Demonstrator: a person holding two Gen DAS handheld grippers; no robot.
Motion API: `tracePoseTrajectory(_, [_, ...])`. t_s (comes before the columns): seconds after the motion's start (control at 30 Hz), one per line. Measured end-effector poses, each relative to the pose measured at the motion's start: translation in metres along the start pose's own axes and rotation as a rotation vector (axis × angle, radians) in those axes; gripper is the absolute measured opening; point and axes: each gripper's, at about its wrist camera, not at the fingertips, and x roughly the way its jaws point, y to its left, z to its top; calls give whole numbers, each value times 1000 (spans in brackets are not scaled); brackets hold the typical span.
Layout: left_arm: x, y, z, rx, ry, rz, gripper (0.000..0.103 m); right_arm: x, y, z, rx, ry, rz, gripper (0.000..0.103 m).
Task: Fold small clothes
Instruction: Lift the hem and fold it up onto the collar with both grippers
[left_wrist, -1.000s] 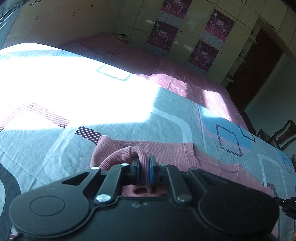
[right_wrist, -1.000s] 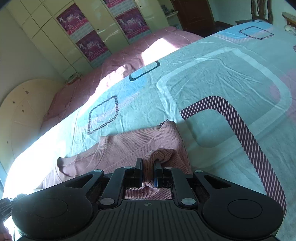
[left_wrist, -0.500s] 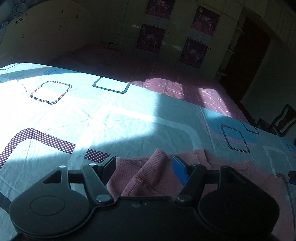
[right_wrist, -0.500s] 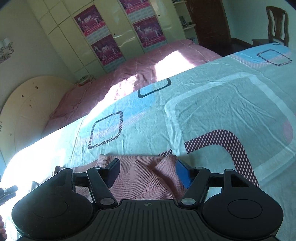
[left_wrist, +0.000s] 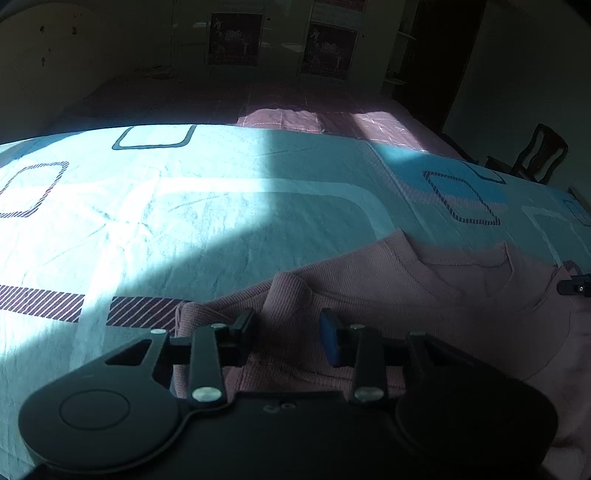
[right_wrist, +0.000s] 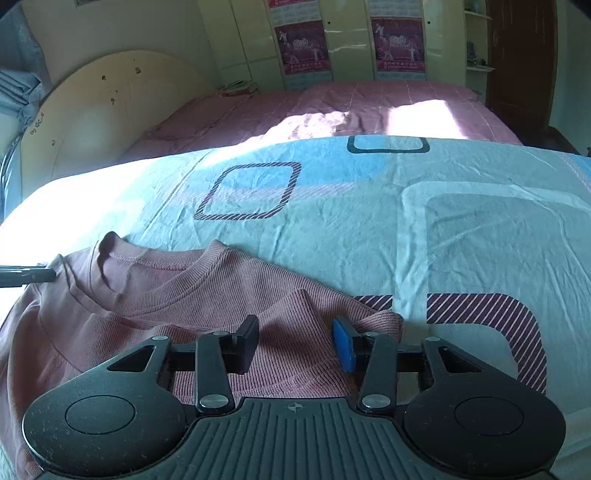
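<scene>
The pink ribbed knit top lay flat on the bed's turquoise patterned sheet. Both the left gripper and right gripper had fingers apart and closing, straddling raised ridges of hem without pressing them — a shallow pinch might slip off, spoiling the fold.

**A bedroom in a home**

The setting was a household bedroom. A wide bed carried a turquoise sheet printed with rounded squares, with a pink quilted cover beyond it and a curved cream headboard at one side. Cream wardrobe doors bearing magenta posters lined the far wall, beside a dark wooden door. A wooden chair stood near the bed.
</scene>
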Motion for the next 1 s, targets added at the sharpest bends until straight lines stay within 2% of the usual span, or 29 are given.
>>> tracePoseTrajectory(0.1, [-2,1,-2,12,3,-23,22,4,0,-1,-41,21,6,29])
tracePoseTrajectory(0.17, [-4,3,-3,13,1,-33,19,4,-2,1,-64,24,4,29])
tracePoseTrajectory(0.23, [-7,4,-4,18,-3,-42,13,6,-4,2,-52,42,36,29])
tracePoseTrajectory(0.3, [-8,1,-6,22,-14,-39,8,6,0,2,-69,46,26,28])
tracePoseTrajectory(0.33, [-12,0,-7,29,-24,-35,6,6,2,2,-75,44,24,22])
tracePoseTrajectory(0.37, [-13,-2,-8,35,-33,-30,6,4,4,2,-78,43,27,9])
tracePoseTrajectory(0.4, [-15,-4,-8,40,-54,-15,5,2,6,2,-81,33,22,8])
tracePoseTrajectory(0.5, [-29,-5,-8,-1,-141,27,5,-10,10,3,-81,-33,11,7])
tracePoseTrajectory(0.6, [-41,-8,-5,-33,-238,96,5,-28,5,12,-1,-149,8,6])
tracePoseTrajectory(0.67, [-41,-7,-4,-68,-272,150,5,-32,3,16,32,-213,-37,6])
tracePoseTrajectory(0.73, [-31,-9,-6,-87,-254,187,5,-20,2,15,55,-193,-77,6])
tracePoseTrajectory(0.83, [-13,-20,-16,-36,-199,241,5,4,2,5,66,-124,-142,6])
tracePoseTrajectory(1.0, [-1,-25,-26,14,-165,301,6,14,-2,-3,79,-123,-191,6])
